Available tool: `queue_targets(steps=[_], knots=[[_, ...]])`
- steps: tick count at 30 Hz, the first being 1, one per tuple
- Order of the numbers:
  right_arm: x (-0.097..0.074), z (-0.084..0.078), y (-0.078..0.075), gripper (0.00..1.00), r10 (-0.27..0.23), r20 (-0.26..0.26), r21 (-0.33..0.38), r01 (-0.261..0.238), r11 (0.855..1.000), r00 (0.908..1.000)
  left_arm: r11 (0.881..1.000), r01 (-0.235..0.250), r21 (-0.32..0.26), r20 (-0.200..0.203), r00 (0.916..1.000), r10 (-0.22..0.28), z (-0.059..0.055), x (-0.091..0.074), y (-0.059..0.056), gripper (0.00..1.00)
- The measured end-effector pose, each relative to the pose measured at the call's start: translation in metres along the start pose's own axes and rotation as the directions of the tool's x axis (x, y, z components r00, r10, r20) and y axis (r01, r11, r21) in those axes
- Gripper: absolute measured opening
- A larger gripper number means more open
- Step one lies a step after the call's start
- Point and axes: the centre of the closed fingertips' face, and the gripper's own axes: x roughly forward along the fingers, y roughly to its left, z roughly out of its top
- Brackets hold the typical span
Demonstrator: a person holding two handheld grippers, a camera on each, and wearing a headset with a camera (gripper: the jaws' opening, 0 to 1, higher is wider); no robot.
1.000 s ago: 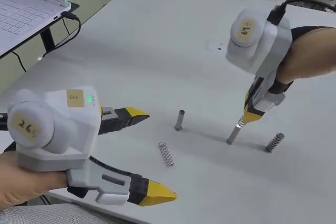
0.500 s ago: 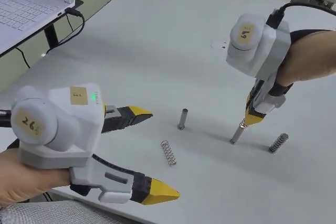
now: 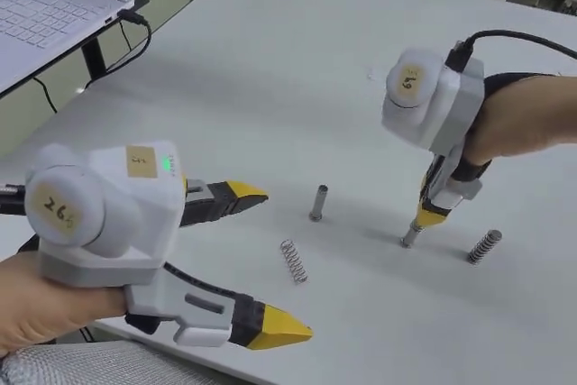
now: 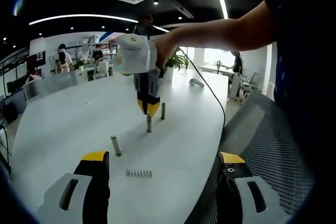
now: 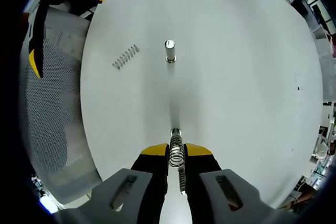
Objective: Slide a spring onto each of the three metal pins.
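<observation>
Three small metal pins stand upright on the white table. My right gripper [image 3: 429,217] [image 5: 176,150] is shut on a spring [image 5: 176,153] and holds it down over the middle pin [image 3: 410,237] [image 5: 175,130], whose top pokes out beyond the fingertips. The left pin [image 3: 318,202] [image 5: 169,50] is bare. The right pin [image 3: 484,246] carries a spring. A loose spring [image 3: 293,261] [image 5: 125,56] [image 4: 138,173] lies flat near the bare pin. My left gripper [image 3: 257,263] [image 4: 160,167] hovers open at the near table edge, short of the loose spring.
A white laptop [image 3: 50,2] sits on a side stand at the far left, with a black cable [image 3: 126,47] hanging from it. A mesh chair [image 4: 268,145] stands by the near table edge. The white table [image 3: 270,78] stretches away behind the pins.
My right gripper has sunk lower with the spring, so less of the middle pin shows beneath it. The left gripper stays about where it was; the head camera has shifted.
</observation>
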Motion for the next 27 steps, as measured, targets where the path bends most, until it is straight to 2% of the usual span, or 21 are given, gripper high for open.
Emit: queue_targets(steps=[7, 16, 22, 27], knots=[[0.015, 0.002, -0.002, 0.08, 0.003, -0.003, 0.024, -0.003, 1.0, 1.0, 1.0, -0.001, 0.0, -0.003, 1.0, 0.001, 0.0, 0.0, -0.001, 0.8], [0.024, 0.001, -0.003, 0.08, 0.002, 0.006, 0.047, -0.002, 0.999, 1.0, 1.0, -0.003, -0.002, 0.0, 1.0, 0.003, 0.0, 0.0, 0.0, 0.8], [0.024, 0.002, -0.002, 0.09, -0.001, 0.013, 0.037, 0.0, 0.999, 0.9999, 1.0, -0.001, -0.002, -0.003, 1.0, 0.001, 0.0, 0.0, 0.0, 0.79], [0.024, 0.005, 0.0, 0.12, 0.0, 0.04, 0.036, -0.002, 0.999, 0.9992, 1.0, -0.001, -0.002, -0.001, 1.0, 0.001, 0.0, 0.0, -0.001, 0.79]])
